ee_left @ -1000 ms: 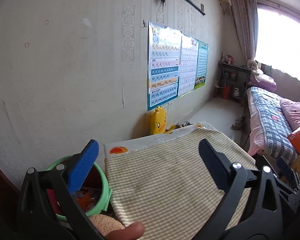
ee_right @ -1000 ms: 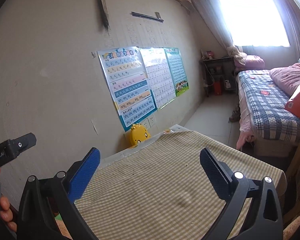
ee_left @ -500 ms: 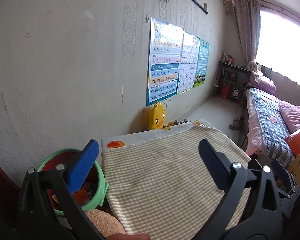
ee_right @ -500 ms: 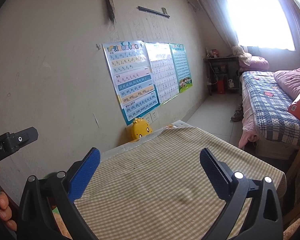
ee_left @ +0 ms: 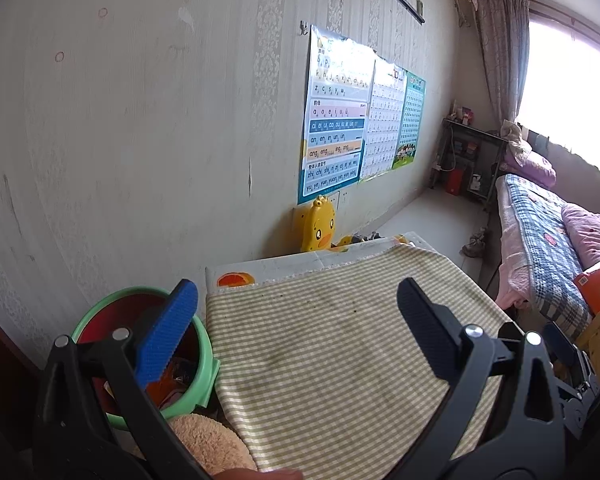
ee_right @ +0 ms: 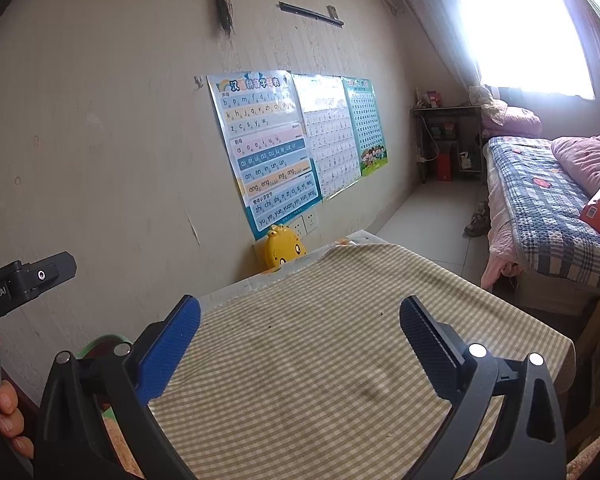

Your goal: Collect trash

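Inside green bin (ee_left: 204, 354), colourful trash (ee_left: 172, 384)

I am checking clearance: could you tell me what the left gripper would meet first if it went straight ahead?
Probably the checked tablecloth: the open left gripper points slightly down across it, nothing between. Depth is unclear.

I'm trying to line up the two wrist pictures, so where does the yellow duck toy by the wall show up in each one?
Left wrist: the yellow duck toy sits just left of centre, against the wall beyond the checked tablecloth.
Right wrist: the duck is near centre, partly hidden behind the cloth's far edge.
Shared landmark: the pinyin poster directly above it.
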